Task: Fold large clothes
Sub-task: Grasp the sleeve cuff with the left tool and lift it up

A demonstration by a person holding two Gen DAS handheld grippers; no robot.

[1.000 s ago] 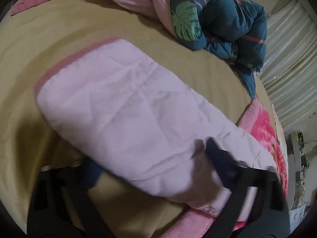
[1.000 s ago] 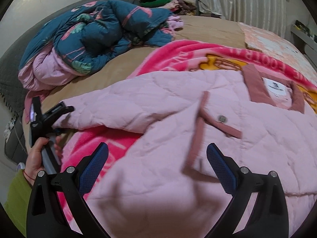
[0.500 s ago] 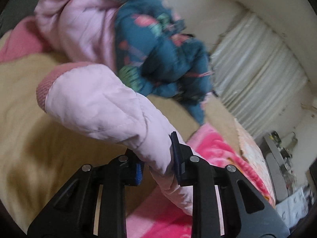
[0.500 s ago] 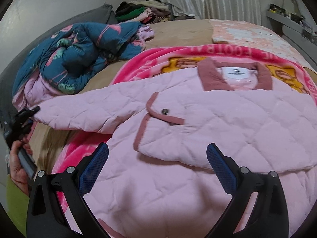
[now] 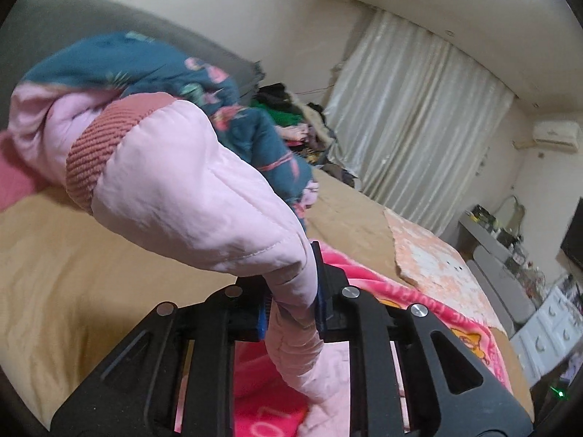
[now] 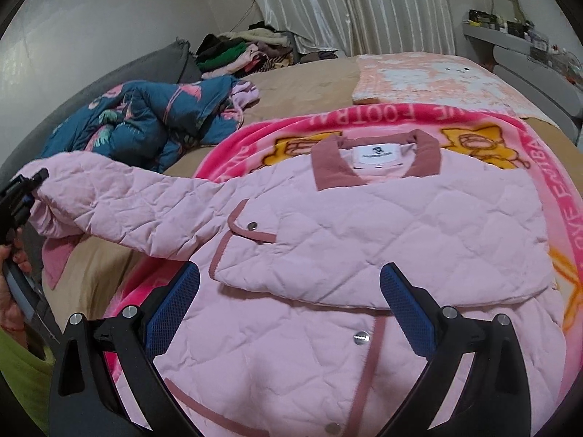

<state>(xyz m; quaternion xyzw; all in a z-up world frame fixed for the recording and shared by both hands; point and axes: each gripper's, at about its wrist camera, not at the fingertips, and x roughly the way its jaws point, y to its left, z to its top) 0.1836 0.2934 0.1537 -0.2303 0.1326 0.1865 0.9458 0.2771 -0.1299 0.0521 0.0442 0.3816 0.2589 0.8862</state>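
Pink quilted jacket (image 6: pixel 382 225) lies front up on the pink fleece blanket (image 6: pixel 546 189), collar away from the right wrist camera, one sleeve (image 5: pixel 189 196) stretched out sideways off the blanket toward the left gripper (image 5: pixel 291 309), whose jaws are clamped on it near the ribbed cuff (image 5: pixel 98 145). Right gripper (image 6: pixel 289 313) hovers with jaws wide, empty, over the jacket front. Sleeve's long axis runs across the body, so the left hand likely folds it inward

Plain pale walls (image 5: pixel 291 7), with long cream curtains (image 5: pixel 419 127) hanging at the far end. Wide bed under a tan cover (image 6: pixel 309 73) (dark padded headboard (image 6: pixel 153 69) alongside). Wall air conditioner (image 5: pixel 555 133) high up; grey shelf (image 6: pixel 510 42), cluttered.
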